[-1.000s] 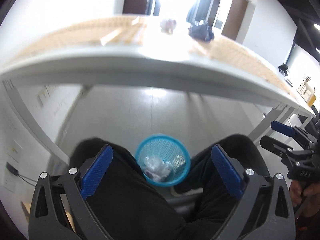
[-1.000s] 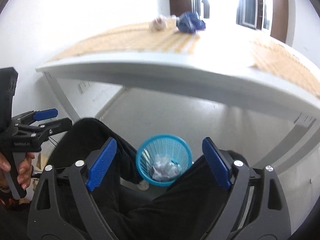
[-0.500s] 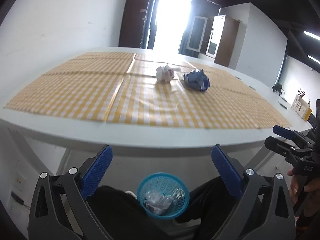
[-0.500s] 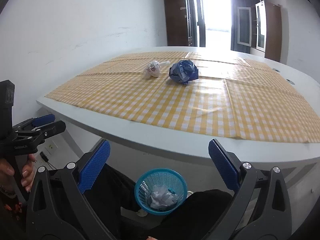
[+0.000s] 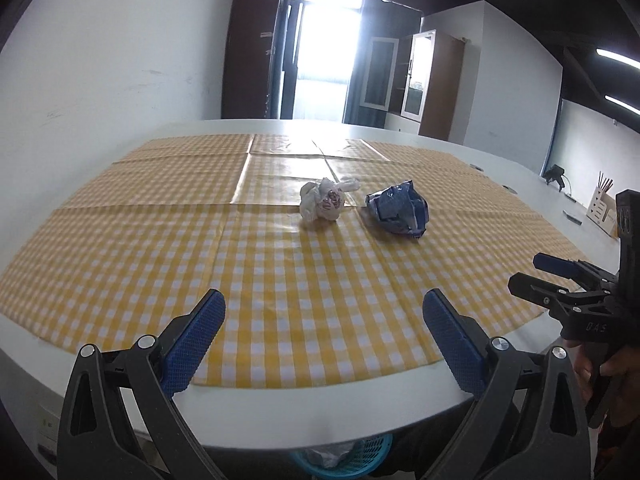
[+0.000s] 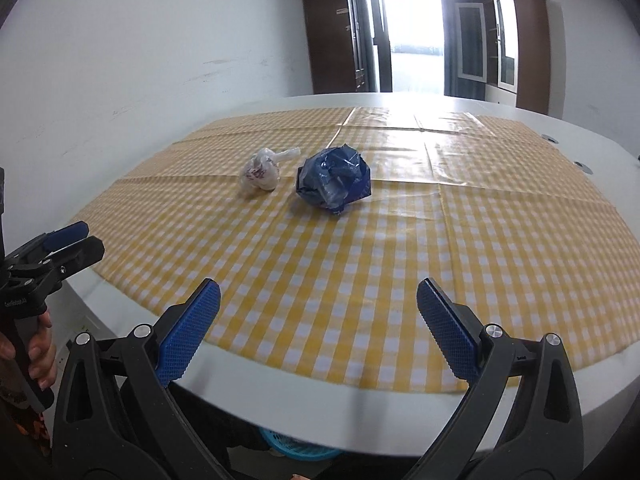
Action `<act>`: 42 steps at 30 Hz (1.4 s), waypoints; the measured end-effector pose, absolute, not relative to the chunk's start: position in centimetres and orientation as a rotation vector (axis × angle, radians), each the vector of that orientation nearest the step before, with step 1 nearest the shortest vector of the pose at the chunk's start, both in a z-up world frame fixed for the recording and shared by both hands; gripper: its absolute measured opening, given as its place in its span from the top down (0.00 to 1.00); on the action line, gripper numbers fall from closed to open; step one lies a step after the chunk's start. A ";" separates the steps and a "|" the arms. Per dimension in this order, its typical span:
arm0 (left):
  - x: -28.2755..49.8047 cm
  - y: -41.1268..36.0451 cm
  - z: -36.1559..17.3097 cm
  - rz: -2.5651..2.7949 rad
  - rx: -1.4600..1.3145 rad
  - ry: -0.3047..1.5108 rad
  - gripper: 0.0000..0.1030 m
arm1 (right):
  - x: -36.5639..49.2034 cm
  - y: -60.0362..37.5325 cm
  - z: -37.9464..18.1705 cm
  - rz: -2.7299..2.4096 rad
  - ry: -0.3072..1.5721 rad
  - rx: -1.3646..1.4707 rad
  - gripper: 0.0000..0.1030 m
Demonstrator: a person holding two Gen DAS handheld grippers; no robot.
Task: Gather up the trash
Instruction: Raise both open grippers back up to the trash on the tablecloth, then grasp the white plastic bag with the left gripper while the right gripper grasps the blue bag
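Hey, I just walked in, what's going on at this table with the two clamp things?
A person holds a two-finger gripper in each hand and is clearing trash off a table. The left gripper and right gripper are both open and empty, near the table's front edge. Two pieces lie farther back on the yellow checked tablecloth: a crumpled white plastic bag and a crumpled blue wrapper, side by side. A blue mesh basket with trash inside sits below the table edge.

Each gripper — left gripper (image 5: 324,334), right gripper (image 6: 318,328) — has a black frame with silver screws. Blue cross-hatched pads (image 6: 188,334) line the fingers.
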State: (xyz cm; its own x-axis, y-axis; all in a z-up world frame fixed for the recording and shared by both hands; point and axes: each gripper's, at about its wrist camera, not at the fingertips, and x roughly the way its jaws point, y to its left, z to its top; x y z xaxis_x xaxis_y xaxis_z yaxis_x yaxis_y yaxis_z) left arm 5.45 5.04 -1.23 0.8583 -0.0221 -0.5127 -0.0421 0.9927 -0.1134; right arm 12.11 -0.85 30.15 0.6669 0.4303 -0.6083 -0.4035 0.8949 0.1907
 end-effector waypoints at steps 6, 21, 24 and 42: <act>9.7 5.7 -1.6 0.005 -0.127 0.592 0.06 | 15.7 -0.2 30.4 0.469 0.713 0.059 0.09; 20.0 7.9 -1.2 -0.022 -0.156 0.683 0.06 | 23.2 4.7 30.1 0.482 0.751 -0.025 0.09; 21.8 8.6 -1.3 -0.059 -0.183 0.715 0.06 | 24.8 5.3 29.3 0.496 0.782 -0.018 0.10; 31.3 8.1 -5.1 -0.180 -0.240 0.897 0.29 | 28.9 6.9 27.0 0.534 0.857 -0.005 0.47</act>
State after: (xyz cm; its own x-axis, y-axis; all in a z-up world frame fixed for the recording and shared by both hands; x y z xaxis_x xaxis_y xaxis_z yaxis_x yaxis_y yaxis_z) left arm 31.25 8.08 -5.13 0.6119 -0.2545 -0.7489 0.0547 0.9582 -0.2809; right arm 28.87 6.94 27.02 0.5318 0.4457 -0.7201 -0.4493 0.8693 0.2062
